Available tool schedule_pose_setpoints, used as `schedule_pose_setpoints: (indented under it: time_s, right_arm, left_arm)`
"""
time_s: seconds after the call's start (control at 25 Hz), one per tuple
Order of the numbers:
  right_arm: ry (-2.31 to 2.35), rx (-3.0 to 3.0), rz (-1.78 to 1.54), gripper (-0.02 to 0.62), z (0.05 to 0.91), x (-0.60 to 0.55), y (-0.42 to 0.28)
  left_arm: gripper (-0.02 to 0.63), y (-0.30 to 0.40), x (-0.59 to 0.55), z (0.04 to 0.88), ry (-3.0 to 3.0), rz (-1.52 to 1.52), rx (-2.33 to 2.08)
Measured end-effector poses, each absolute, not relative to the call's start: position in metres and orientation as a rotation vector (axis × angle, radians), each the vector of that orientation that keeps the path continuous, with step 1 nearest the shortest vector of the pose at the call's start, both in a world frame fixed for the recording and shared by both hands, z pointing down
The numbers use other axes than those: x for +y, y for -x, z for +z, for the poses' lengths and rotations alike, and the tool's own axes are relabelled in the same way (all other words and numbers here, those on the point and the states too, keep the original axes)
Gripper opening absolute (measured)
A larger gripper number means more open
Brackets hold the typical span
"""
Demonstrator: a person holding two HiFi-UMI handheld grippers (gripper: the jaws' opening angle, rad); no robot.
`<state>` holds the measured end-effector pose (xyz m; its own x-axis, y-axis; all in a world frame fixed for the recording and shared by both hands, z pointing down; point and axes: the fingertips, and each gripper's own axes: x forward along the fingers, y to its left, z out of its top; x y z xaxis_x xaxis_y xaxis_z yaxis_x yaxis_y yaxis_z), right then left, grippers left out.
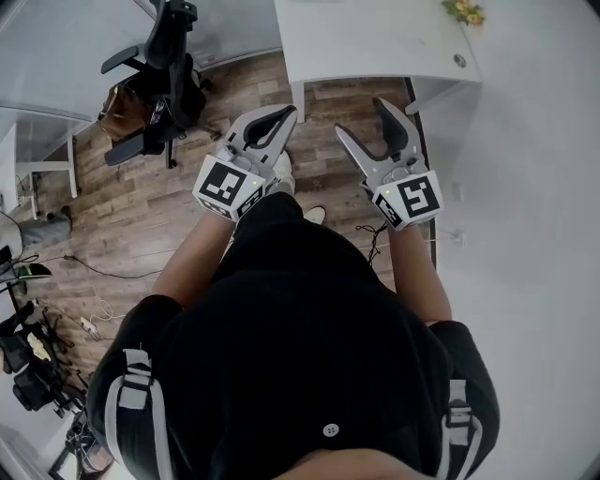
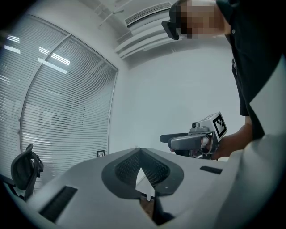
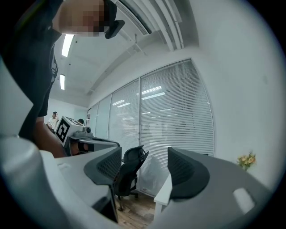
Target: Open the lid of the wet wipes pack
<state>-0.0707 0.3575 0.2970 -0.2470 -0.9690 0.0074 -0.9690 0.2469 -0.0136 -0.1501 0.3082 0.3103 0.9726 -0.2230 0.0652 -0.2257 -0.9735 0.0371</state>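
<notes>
No wet wipes pack shows in any view. In the head view both grippers are held up in front of the person's black-clad body, above a wooden floor. My left gripper (image 1: 284, 115) has its jaws closed tip to tip, and in the left gripper view (image 2: 139, 150) the pads meet with nothing between them. My right gripper (image 1: 361, 117) is open, and the right gripper view (image 3: 144, 156) shows a wide empty gap between its pads. Each gripper also appears in the other's view: the right gripper (image 2: 196, 138) and the left gripper (image 3: 82, 136).
A white table (image 1: 375, 37) stands ahead, with a small bunch of flowers (image 1: 464, 11) at its far right corner. A black office chair (image 1: 155, 84) is at the upper left. Cables and gear (image 1: 37, 356) lie at the left. A white wall runs along the right.
</notes>
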Motion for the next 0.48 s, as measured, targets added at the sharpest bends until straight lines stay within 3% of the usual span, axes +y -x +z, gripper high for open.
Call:
schedule_pose_setpoints:
  time_s: [0.48]
  right_arm:
    - [1.953, 2.456, -0.057, 0.319, 0.302, 0.271, 0.017]
  left_arm:
    - [0.008, 0.093, 0.224, 0.314, -3.072, 0.085, -0.309]
